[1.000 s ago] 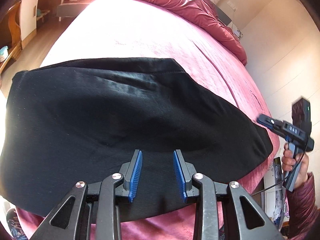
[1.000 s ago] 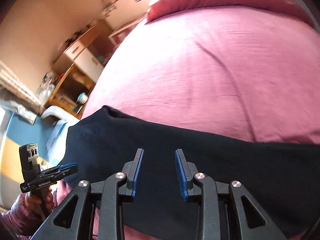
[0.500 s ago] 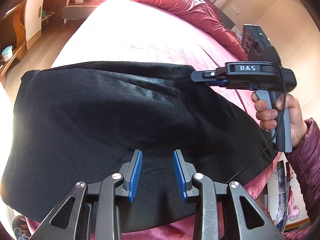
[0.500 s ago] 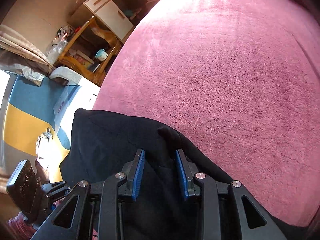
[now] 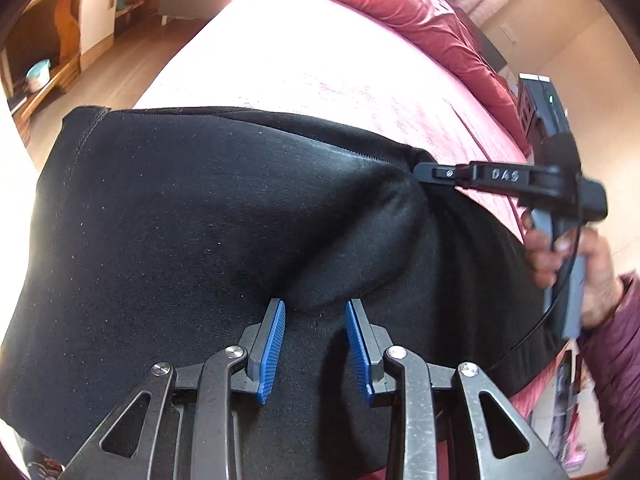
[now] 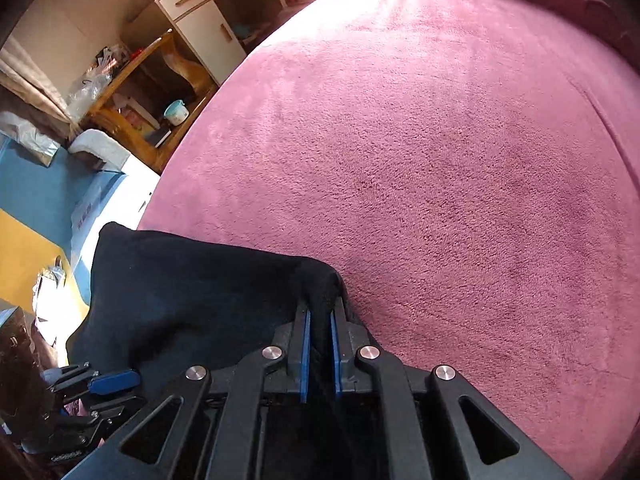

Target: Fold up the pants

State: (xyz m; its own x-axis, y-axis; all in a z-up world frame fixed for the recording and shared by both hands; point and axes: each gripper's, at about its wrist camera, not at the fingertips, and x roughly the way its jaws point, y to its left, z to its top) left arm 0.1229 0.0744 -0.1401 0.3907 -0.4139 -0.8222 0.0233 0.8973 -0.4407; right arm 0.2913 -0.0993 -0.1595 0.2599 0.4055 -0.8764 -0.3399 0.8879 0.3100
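Observation:
Black pants (image 5: 192,216) lie across the near part of a pink bed (image 5: 304,60). My left gripper (image 5: 316,312) is open, its blue pads just above the cloth at the near edge, with a raised fold between the tips. My right gripper (image 6: 319,316) is shut on the far edge of the pants (image 6: 192,280) and lifts it into a peak. In the left wrist view the right gripper (image 5: 420,170) pinches that edge at the right, with the hand behind it. The left gripper (image 6: 100,384) shows at the lower left of the right wrist view.
A red quilt (image 5: 404,28) is bunched at the bed's far end. Wooden shelves and a white cabinet (image 6: 200,28) stand left of the bed, with a teal bowl (image 6: 176,112) on a shelf. A blue and yellow floor mat (image 6: 28,216) lies at the left.
My right gripper has closed on the far edge of the pants and raised it, pulling folds into the cloth. My left gripper has stayed open and moved closer to the cloth.

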